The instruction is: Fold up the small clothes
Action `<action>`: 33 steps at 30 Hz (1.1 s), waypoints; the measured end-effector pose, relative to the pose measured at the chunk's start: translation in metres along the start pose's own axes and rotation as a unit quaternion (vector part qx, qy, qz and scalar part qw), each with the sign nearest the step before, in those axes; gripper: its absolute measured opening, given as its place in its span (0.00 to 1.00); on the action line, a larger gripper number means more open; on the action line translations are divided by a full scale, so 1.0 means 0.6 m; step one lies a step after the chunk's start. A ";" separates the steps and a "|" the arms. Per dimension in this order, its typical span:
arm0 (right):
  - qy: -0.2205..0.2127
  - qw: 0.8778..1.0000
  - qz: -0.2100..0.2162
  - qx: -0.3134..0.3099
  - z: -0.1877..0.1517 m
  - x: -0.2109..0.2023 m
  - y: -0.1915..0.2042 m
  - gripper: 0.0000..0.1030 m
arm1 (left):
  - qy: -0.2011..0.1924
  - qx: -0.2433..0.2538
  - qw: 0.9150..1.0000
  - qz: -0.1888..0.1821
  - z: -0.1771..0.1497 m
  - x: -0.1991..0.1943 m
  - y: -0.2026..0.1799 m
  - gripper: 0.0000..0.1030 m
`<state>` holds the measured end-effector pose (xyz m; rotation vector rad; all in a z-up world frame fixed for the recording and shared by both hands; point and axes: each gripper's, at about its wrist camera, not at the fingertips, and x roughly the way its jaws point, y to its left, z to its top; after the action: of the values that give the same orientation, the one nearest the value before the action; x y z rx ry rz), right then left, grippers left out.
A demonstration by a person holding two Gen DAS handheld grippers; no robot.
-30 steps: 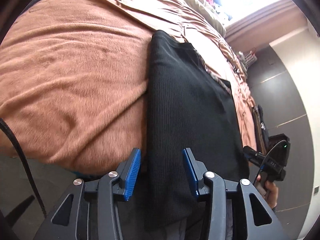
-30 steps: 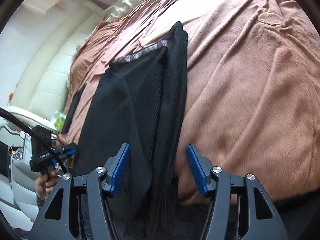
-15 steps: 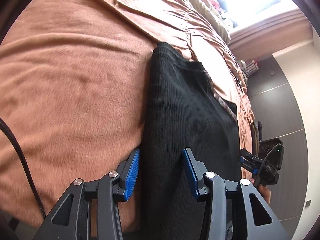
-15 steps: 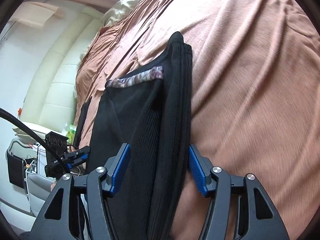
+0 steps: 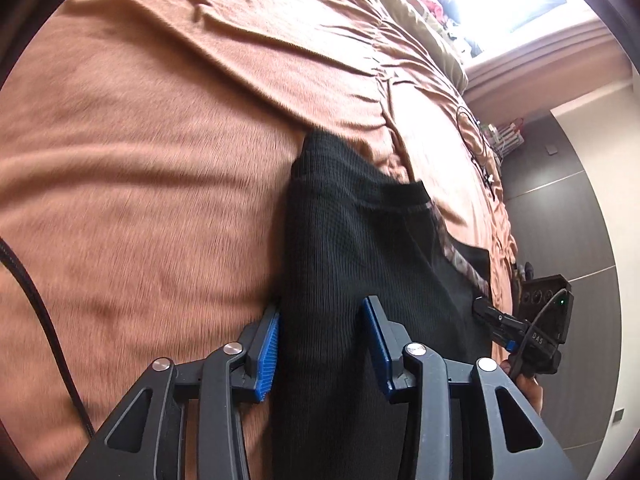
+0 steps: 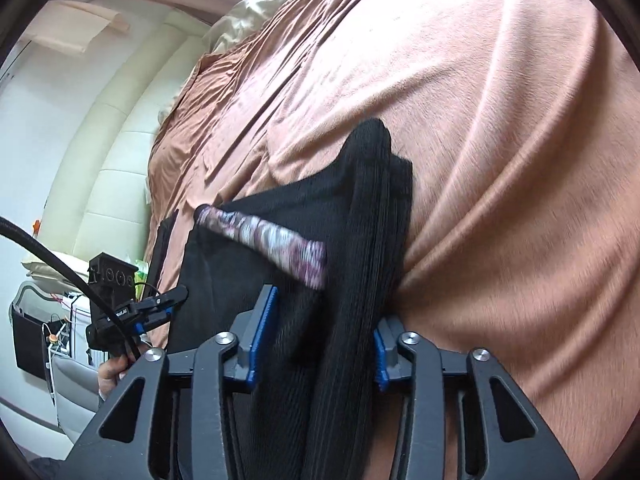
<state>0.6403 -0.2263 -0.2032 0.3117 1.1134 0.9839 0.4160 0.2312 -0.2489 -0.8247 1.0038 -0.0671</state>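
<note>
Both jaw sets are closing as I watch, each with cloth between the pads.

Left gripper (image 5: 320,344): the black ribbed garment (image 5: 360,264) runs straight up from between my two blue pads (image 5: 267,354). Its left folded edge lies right against the left pad; the right pad sits on top of the fabric, with more black cloth spreading beyond it to the right. There is a band of garment in the gap, but I cannot say that the pads are pressing on it yet. I call these jaws apart and narrowing.

Right gripper (image 6: 318,344): here the garment's (image 6: 360,240) thick stacked edge, several ribbed layers, fills the right side of the gap. The right pad is mostly hidden behind that stack and appears to touch it. The left pad (image 6: 264,332) stands a little clear, with thinner black cloth in front of it. Whether the squeeze has landed, I cannot tell.

The garment lies on a brown bedspread (image 5: 140,200), long axis running away from me, its far end a rounded fold. A strip of patterned purple-white trim (image 6: 276,244) shows on the upper layer, blurred in the right view. The near end passes under both tools and out of frame.

Each wrist view catches the other tool off to the side, with a hand (image 6: 116,372) around its handle.
</note>
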 end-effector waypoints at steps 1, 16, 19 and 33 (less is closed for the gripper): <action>0.001 1.000 0.000 -0.001 0.002 0.003 -0.001 0.35 | 0.000 0.000 1.000 0.000 0.005 0.003 0.000 0.38; -0.029 0.998 -0.023 -0.041 0.005 -0.012 0.068 0.11 | -0.032 0.033 0.999 0.003 0.042 -0.024 -0.046 0.08; -0.045 0.997 -0.024 -0.062 -0.009 -0.038 0.104 0.11 | -0.049 0.051 0.997 -0.008 0.034 -0.062 -0.071 0.07; -0.134 0.981 -0.026 -0.141 -0.158 -0.210 0.248 0.10 | -0.129 0.124 0.982 -0.064 -0.066 -0.256 -0.221 0.07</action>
<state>0.4721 -0.2657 -0.0720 0.1774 0.7232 1.0048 0.3404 0.1774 -0.0641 -0.6494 0.6823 -0.1864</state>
